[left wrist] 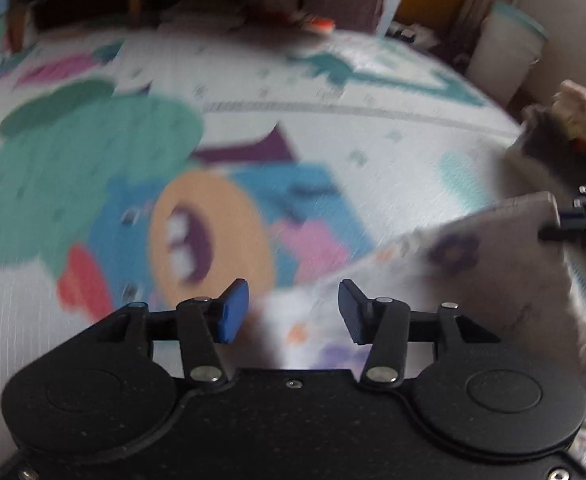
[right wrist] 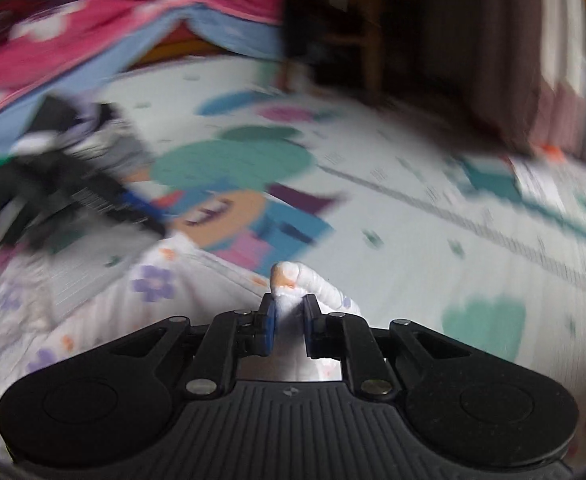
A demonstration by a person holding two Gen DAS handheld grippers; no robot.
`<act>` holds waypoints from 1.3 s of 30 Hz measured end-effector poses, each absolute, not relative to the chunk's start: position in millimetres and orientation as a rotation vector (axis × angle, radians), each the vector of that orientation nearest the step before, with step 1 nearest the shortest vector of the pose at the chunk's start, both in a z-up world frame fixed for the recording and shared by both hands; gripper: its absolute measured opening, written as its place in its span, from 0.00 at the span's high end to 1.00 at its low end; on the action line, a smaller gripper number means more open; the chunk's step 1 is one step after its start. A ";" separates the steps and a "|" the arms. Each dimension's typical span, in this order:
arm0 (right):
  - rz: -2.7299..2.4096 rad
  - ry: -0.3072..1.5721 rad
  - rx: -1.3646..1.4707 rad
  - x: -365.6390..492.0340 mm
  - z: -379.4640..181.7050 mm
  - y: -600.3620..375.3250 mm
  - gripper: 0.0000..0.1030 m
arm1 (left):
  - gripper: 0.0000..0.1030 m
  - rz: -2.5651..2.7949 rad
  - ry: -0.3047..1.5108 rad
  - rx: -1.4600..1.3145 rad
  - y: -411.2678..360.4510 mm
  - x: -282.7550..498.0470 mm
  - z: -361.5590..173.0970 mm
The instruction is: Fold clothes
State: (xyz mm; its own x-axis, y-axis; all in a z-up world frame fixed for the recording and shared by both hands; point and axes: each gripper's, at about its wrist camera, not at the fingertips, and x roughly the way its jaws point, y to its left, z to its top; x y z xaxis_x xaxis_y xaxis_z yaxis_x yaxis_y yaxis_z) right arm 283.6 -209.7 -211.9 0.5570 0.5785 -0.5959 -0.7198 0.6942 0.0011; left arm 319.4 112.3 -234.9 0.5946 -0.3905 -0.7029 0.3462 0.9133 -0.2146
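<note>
Floral garment pinched by right gripper over cartoon play mat.
Right gripper (right wrist: pixel 289 320) is clamped on a bunched fold of the white floral garment (right wrist: pixel 165 280); left gripper (left wrist: pixel 293 312) is held partly open, nothing gripped, cloth lying beyond it on the play mat (left wrist: pixel 373 120).
</note>
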 end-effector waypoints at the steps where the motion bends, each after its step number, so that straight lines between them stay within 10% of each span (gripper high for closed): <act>1: 0.814 0.580 -0.298 276.2 -206.8 -205.8 0.84 | 0.53 -0.463 0.813 -0.034 103.7 325.9 -231.2; 13: 0.702 0.666 -0.409 294.7 -233.4 -213.1 0.84 | 0.54 -0.705 0.944 0.269 9.3 390.4 -273.3; 28: 0.575 0.894 -0.223 323.7 -282.3 -238.6 0.60 | 0.66 -0.806 1.028 0.326 -45.7 425.0 -270.8; 30: 0.579 0.888 -0.196 324.3 -280.8 -242.1 0.60 | 0.89 -0.820 1.027 0.380 -51.9 416.5 -278.2; 36: 0.535 0.727 -0.122 326.9 -251.7 -253.7 0.66 | 0.94 -0.696 1.017 0.136 2.4 406.9 -247.5; 39: 0.394 0.805 -0.120 353.3 -256.9 -254.3 0.48 | 0.93 -0.588 1.064 0.105 9.8 417.3 -261.8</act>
State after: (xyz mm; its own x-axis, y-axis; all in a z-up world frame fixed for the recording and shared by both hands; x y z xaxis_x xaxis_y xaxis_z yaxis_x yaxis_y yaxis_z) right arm 353.3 -254.3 -256.9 0.6247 0.2976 -0.7219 -0.3878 0.9207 0.0440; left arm 417.3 9.8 -261.8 0.3486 -0.4032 -0.8461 0.5021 0.8426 -0.1947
